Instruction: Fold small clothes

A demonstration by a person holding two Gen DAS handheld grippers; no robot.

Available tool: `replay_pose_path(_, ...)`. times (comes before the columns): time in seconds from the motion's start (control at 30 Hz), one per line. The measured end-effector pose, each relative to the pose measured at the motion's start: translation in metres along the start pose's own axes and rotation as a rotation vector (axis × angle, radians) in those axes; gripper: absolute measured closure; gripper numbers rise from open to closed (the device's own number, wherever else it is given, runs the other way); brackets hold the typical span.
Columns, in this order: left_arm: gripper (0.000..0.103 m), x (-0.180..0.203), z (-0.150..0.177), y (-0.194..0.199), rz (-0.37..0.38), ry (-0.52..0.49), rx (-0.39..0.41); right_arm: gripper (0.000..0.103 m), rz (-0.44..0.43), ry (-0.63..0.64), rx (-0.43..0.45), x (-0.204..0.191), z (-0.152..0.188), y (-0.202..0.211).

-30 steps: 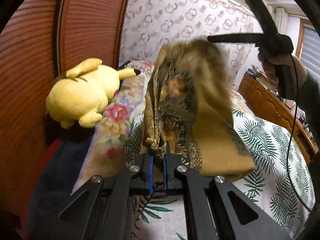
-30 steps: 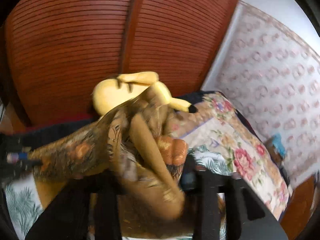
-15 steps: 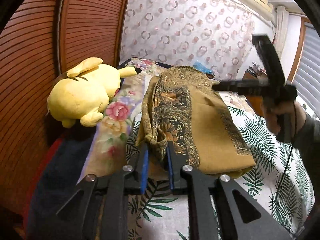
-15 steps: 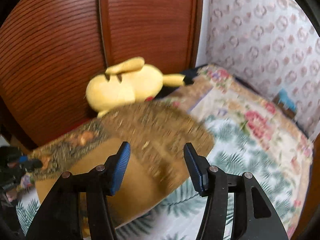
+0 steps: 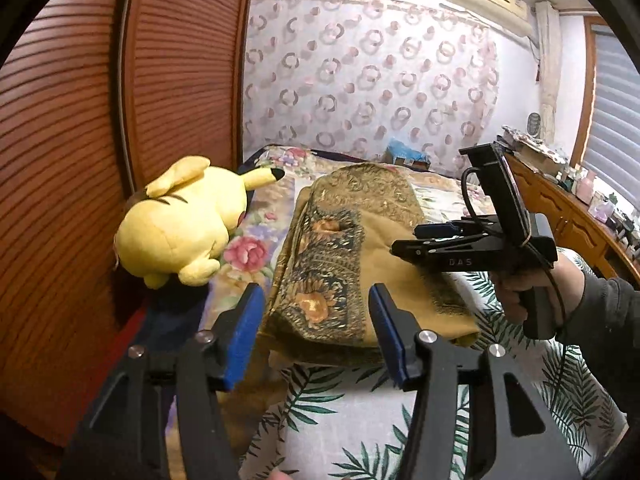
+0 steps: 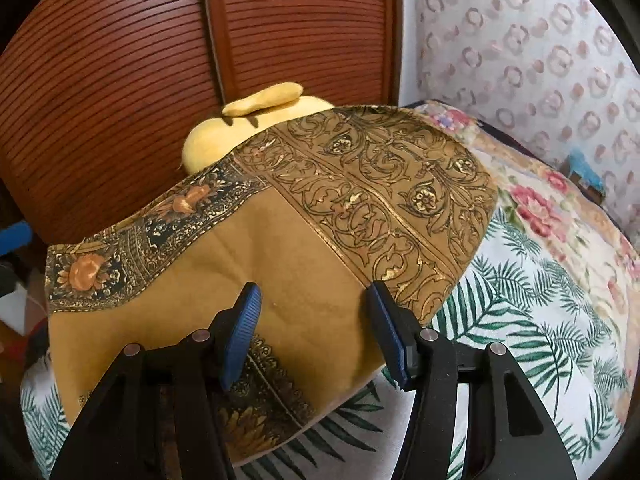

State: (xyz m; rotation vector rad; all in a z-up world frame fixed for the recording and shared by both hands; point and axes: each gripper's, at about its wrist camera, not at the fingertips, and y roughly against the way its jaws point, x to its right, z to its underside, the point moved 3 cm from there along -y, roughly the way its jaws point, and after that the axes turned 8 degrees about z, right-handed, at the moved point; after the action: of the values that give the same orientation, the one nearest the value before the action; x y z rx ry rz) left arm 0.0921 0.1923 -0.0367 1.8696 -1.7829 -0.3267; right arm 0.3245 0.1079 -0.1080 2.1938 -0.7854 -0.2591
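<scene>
Bedroom, leaf-print sheet (image 5: 352,412): mustard scarf (image 6: 280,248) folded flat, plush (image 5: 180,220) at ten o'clock; left gripper (image 5: 316,336) just spread, right gripper (image 6: 312,332) released, both clear after laying fold.

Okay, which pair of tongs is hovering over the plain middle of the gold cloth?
The right tongs: open over the gold cloth's plain centre. The left tongs, just opened and empty, frame its dark flowered border.

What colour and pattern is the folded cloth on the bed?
Mustard cloth with a gold scrollwork border and a dark floral band; clearest in the right wrist view.
</scene>
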Motion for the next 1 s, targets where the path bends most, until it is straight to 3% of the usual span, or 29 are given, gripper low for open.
replay_pose_path(0.3, 0.049, 0.034, -0.003, 0.009, 0.032, -0.058, 0.014, 0.046, 0.06, -0.086, 0.075, 0.014, 0.017, 0.067)
replay_pose_path(0.77, 0.049, 0.097, 0.001, 0.016, 0.103, -0.132, 0.018, 0.046, 0.208, -0.196, 0.184, 0.031, 0.079, 0.192)
replay_pose_path(0.93, 0.049, 0.121, 0.002, 0.02, 0.134, -0.151, 0.02, 0.041, 0.255, -0.247, 0.211, 0.036, 0.108, 0.228)
replay_pose_path(1.0, 0.049, 0.133, 0.002, 0.023, 0.147, -0.16, 0.023, 0.034, 0.271, -0.265, 0.222, 0.038, 0.12, 0.241)
